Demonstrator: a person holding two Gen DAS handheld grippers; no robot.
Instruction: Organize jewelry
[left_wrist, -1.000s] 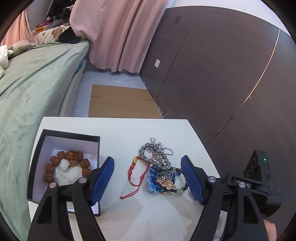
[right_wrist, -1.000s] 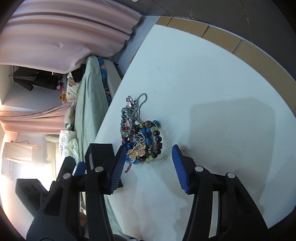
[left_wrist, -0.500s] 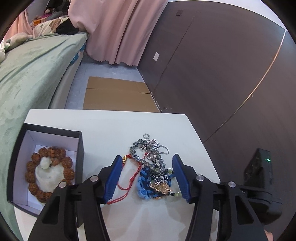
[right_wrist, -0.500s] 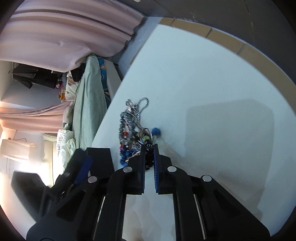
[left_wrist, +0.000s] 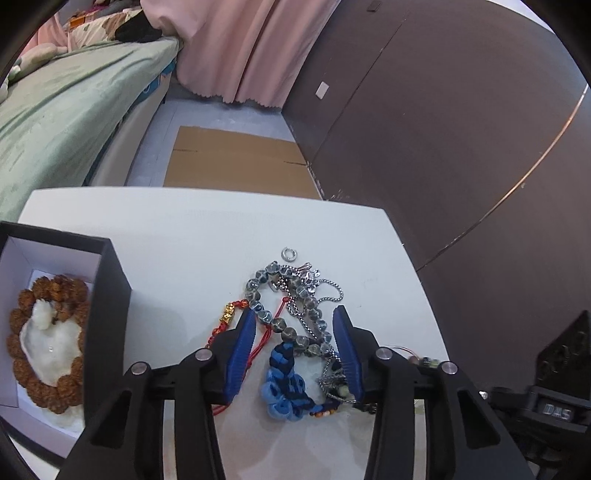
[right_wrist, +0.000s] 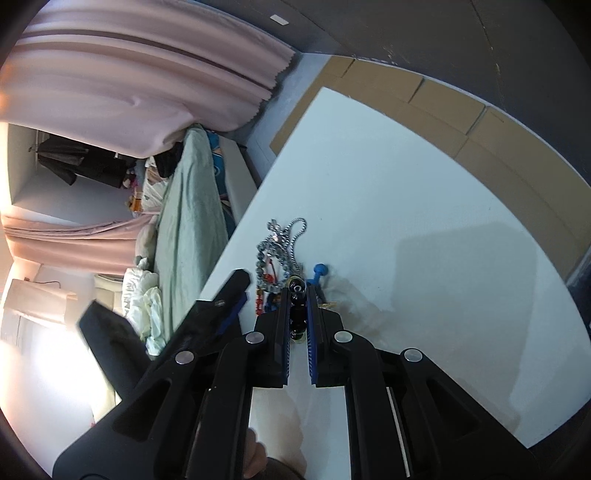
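left hand-held gripper (left_wrist: 293, 328) parted, straddling jewelry pile (left_wrist: 295, 325) | right hand-held gripper (right_wrist: 298, 295) clamping beaded bracelet (right_wrist: 297, 295)

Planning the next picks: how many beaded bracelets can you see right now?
3: brown bead bracelet in the black box; grey bead bracelet in the tabletop tangle between the left gripper fingers; dark bead bracelet pinched by the right gripper. Others may be buried.
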